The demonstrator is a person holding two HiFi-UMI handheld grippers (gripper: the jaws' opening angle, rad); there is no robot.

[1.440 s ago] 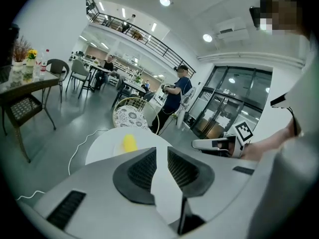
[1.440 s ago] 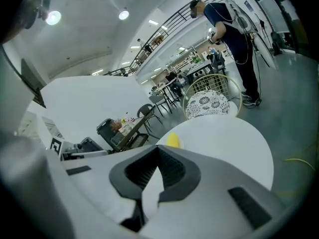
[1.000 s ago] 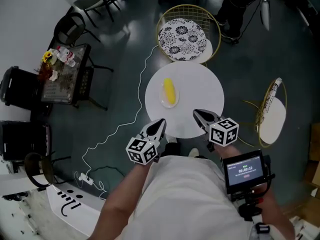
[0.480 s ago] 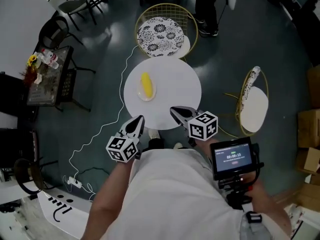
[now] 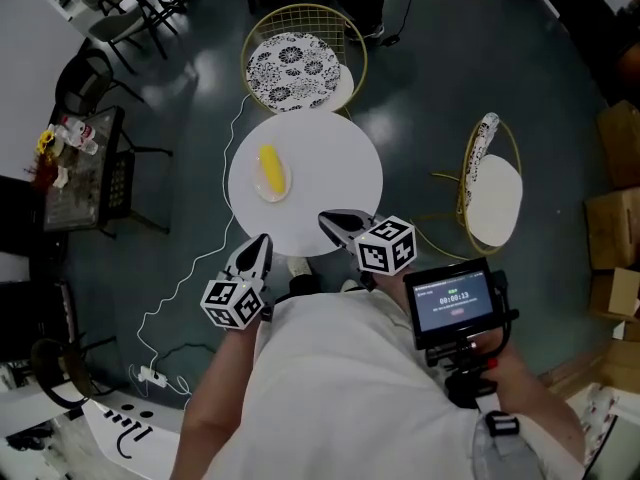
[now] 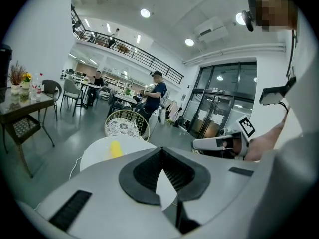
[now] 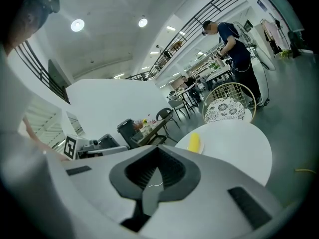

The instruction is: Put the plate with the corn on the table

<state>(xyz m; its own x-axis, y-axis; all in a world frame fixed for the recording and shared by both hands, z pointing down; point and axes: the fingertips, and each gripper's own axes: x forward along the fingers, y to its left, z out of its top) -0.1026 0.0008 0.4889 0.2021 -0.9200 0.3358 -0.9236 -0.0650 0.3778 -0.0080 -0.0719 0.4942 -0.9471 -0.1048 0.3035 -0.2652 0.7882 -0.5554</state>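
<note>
The plate [image 5: 274, 196] with the corn [image 5: 270, 169] was seen resting on the round white table [image 5: 335, 173]. Left tongs [image 5: 260, 242] and right tongs [image 5: 328, 218] were held clenched, empty, at the table's near edge.

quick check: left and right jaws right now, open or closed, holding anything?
Left gripper: jaws closed, holding nothing.
Right gripper: jaws closed, holding nothing.

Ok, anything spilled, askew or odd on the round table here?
Nothing stands out. The corn lies on its plate, flat on the white table, nothing spilled. Left gripper and right gripper are shut, empty.
</note>
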